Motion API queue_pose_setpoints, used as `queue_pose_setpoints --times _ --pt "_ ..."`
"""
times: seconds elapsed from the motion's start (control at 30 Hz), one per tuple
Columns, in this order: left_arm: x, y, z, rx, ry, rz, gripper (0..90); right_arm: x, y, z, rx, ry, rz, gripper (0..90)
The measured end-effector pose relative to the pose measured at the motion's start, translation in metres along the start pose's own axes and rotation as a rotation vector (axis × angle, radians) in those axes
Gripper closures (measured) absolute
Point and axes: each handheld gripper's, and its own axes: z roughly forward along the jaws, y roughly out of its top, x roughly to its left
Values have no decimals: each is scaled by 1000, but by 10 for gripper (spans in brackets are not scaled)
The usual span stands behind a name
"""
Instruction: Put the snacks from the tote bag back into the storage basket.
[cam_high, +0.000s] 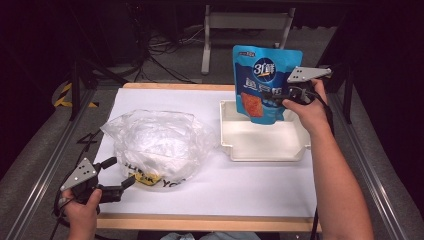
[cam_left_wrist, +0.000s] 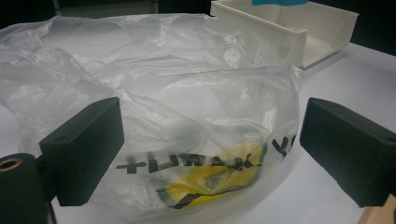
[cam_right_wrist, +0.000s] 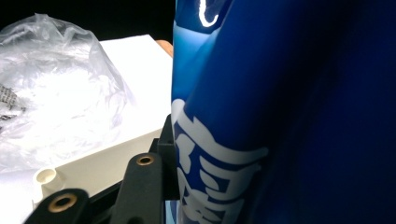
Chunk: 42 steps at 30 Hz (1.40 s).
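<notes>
Right gripper (cam_high: 278, 94): fingers clamped on blue snack pouch (cam_high: 265, 80), held upright over white tray (cam_high: 264, 150).
Left gripper (cam_high: 116, 173): fingers wide apart, empty, beside plastic bag (cam_high: 155, 142) on desk.
Step well done: lower pouch straight into tray, then release.

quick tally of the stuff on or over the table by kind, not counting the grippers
Plastic bags: 1, clear and crumpled, with black lettering and something yellow inside
Snack pouches: 1, blue, held upright over the tray by the right gripper
Trays: 1, white
Total: 3
</notes>
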Motion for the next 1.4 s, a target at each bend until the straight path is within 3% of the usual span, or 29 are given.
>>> queue_pose_setpoints --times 0.77,1.4 --pt "-2 0 0 1 3 13 72 6 -37 24 56 16 35 615" --pt "-3 0 0 -1 7 13 72 8 -55 30 78 44 69 602"
